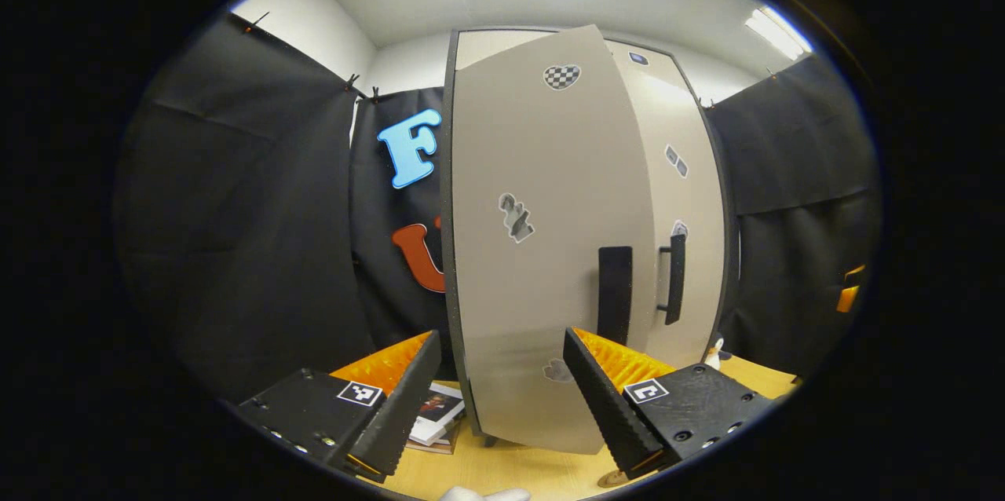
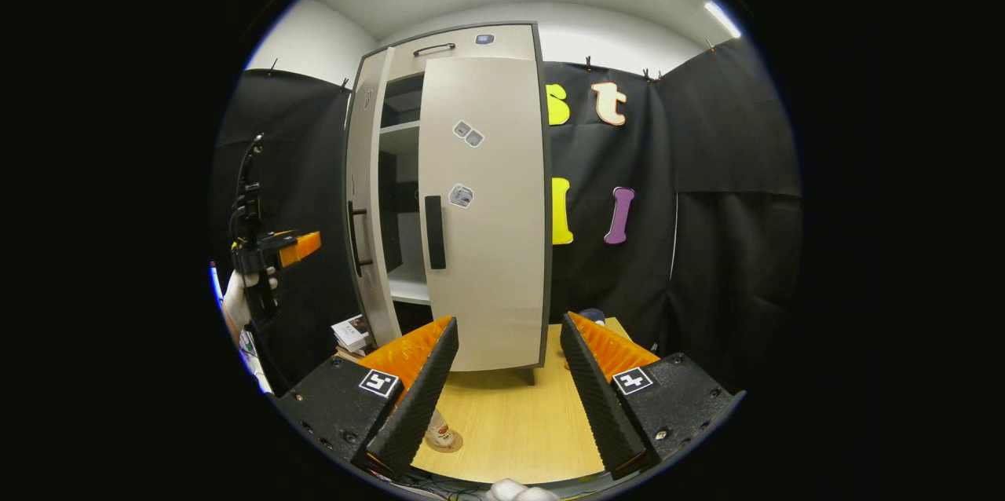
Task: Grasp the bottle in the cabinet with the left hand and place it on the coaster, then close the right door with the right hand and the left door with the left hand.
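Both grippers, left (image 1: 498, 399) and right (image 2: 509, 395), spread wide, holding nothing; bottle (image 2: 438, 429) standing on coaster (image 2: 449, 443); cabinet's left door (image 1: 542, 250) ajar.

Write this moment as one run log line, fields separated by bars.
bottle: on coaster | right door: closed | left door: ajar | left gripper: open, facing left door | right gripper: open, empty

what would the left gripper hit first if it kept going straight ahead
Most likely the cabinet's left door: its outer face fills the gap ahead of the open left gripper, which holds nothing. How far off is unclear.
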